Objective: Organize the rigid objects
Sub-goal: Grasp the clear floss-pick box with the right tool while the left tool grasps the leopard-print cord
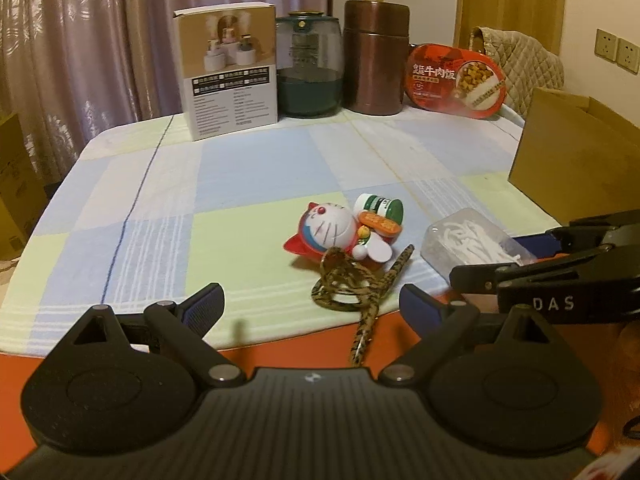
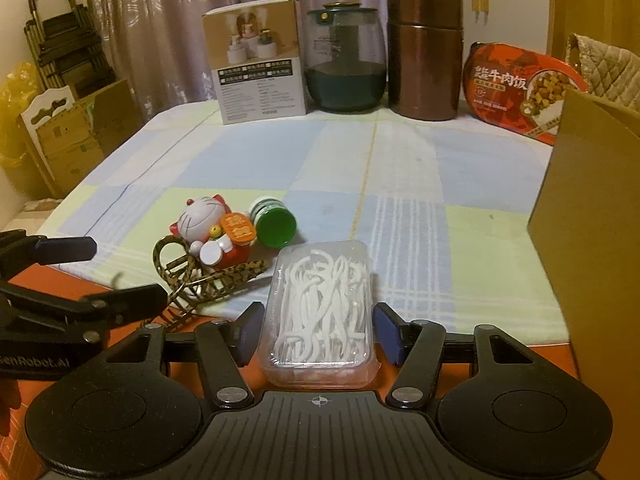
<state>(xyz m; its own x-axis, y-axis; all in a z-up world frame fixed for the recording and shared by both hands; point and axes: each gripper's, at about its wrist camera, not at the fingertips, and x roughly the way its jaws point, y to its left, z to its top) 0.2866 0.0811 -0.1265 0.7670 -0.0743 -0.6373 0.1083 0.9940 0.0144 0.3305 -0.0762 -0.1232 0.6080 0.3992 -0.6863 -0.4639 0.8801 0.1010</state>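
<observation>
Right wrist view is showing the right gripper [image 2: 316, 334] clamping the clear plastic box [image 2: 320, 316] of floss picks at lower centre, probably light, slick and crushable, so gripping the long sides gently.

we see both views under dim, warm yellowish indoor light with a grainy, soft look. fisheye bending curves the curtain [image 1: 80, 40] and table edges, and dark vignetting cuts the corners. shadows are soft and faint; a mild sheen sits on the brown canister [image 2: 424, 52].
</observation>
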